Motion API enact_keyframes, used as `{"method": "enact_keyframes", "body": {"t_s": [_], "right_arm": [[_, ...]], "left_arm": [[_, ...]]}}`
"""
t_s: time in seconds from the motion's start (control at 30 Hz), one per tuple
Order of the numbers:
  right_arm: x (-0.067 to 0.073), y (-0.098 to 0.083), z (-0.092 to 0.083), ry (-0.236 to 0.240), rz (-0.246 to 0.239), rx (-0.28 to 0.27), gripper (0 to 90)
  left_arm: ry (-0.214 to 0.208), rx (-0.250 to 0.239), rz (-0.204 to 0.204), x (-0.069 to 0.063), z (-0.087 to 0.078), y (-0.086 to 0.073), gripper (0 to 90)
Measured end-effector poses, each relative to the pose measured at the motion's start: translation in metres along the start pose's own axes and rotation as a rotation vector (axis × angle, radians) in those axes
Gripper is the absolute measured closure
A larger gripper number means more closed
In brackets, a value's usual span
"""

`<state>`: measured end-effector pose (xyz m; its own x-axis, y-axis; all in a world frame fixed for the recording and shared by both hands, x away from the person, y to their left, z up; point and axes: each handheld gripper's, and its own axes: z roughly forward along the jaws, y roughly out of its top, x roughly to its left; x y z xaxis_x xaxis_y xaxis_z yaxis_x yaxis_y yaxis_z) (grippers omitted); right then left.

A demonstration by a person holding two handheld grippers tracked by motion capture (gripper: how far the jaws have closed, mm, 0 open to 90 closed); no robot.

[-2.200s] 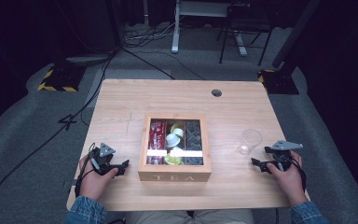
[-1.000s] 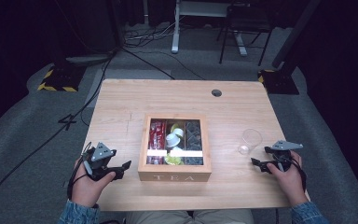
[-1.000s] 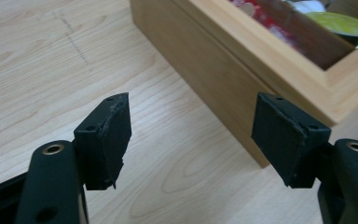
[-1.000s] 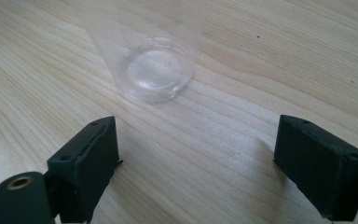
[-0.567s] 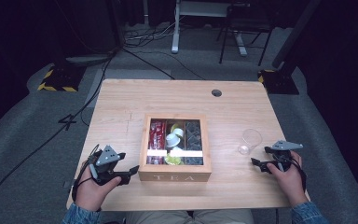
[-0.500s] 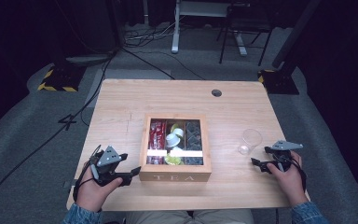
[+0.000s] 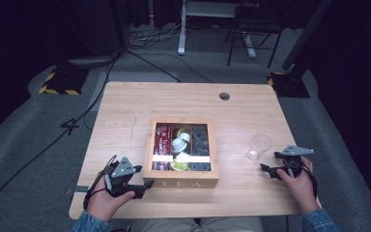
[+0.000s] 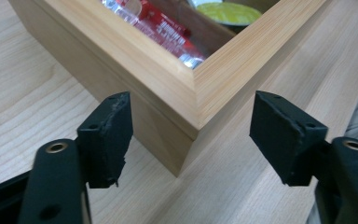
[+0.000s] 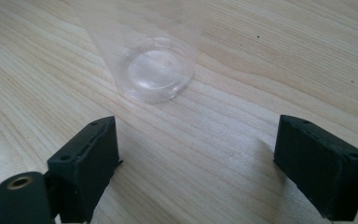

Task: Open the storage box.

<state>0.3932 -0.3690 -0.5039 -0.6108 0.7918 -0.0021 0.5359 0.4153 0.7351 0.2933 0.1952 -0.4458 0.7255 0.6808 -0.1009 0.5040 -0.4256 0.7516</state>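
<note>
A: How do the jaws of the left gripper (image 7: 142,189) stand?

B: Apart, though they have just been closing a little. The near corner of the wooden tea box (image 8: 186,88) is between them, not pressed.

A: And the right gripper (image 9: 196,172)?

B: Wide apart, holding nothing, low over the table (image 7: 125,111), just before the clear plastic cup (image 9: 154,70). Both hands rest near the table's front edge.

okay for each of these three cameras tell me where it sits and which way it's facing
High view: above the person's side, looking forward and down on the table; both hands show.
Left gripper view: on the left gripper, facing the tea box corner; its open jaws show.
Right gripper view: on the right gripper, facing the clear plastic cup; its open jaws show.
Shared: the high view also shows box and cup.
</note>
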Motion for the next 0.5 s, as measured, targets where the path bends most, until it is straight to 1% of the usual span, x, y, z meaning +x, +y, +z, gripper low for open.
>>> {"method": "enact_keyframes", "body": {"t_s": [0.03,0.07,0.1,0.13,0.2,0.23,0.27,0.4,0.5], "right_arm": [[0.0,0.0,0.0001,0.001,0.0,-0.001,13.7],[0.0,0.0,0.0,0.0,0.0,0.0,13.7],[0.0,0.0,0.0001,0.001,0.0,-0.001,13.7],[0.0,0.0,0.0001,0.001,0.0,-0.001,13.7],[0.0,0.0,0.0001,0.001,0.0,-0.001,13.7],[0.0,0.0,0.0001,0.001,0.0,-0.001,13.7],[0.0,0.0,0.0001,0.001,0.0,-0.001,13.7],[0.0,0.0,0.0,0.0,0.0,0.0,13.7],[0.0003,-0.0001,-0.0003,-0.001,0.001,0.001,13.9]], "left_arm": [[0.004,0.001,0.014,0.0006,0.0003,-0.0006,38.9],[0.003,0.007,0.016,0.0008,0.0003,-0.0011,42.5],[-0.006,0.013,0.026,0.0012,0.0002,-0.0014,45.0],[0.0,0.021,0.032,0.0009,-0.0001,-0.0016,47.8],[0.007,0.036,0.034,0.0004,-0.0007,-0.0017,50.5],[0.006,0.046,0.039,0.0011,-0.0016,-0.0016,53.9],[0.003,0.047,0.033,0.0013,-0.0019,-0.0016,54.9],[0.003,0.053,0.03,0.0011,-0.0033,-0.0017,57.3],[-0.006,0.056,0.03,0.0022,-0.0053,-0.0023,61.5]]}}
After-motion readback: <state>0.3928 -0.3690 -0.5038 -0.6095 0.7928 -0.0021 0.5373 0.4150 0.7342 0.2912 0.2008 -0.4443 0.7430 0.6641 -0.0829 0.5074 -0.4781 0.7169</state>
